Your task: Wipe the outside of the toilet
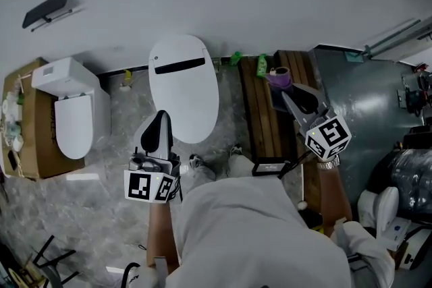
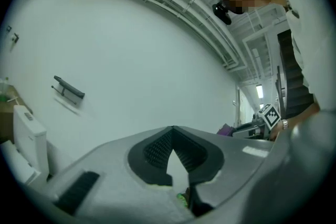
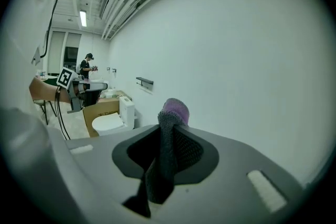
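Note:
A white toilet with its lid down (image 1: 183,88) stands against the wall in the middle of the head view. My left gripper (image 1: 159,129) hovers just in front of its near edge, pointing at it; in the left gripper view the gripper (image 2: 172,134) has its tips together and nothing between them. My right gripper (image 1: 295,98) is off to the right over a wooden bench (image 1: 260,114), shut on a grey and purple cloth (image 1: 279,79). The cloth (image 3: 173,113) sticks up from the right gripper (image 3: 169,131), with its tail hanging down inside.
A second white toilet (image 1: 71,114) sits at the left beside a cardboard box (image 1: 35,145). A green bottle (image 1: 262,65) stands by the wall on the bench. A dark bracket (image 1: 47,9) is fixed to the wall. Grey metal panels (image 1: 368,104) lie to the right. A person (image 3: 88,65) stands far off.

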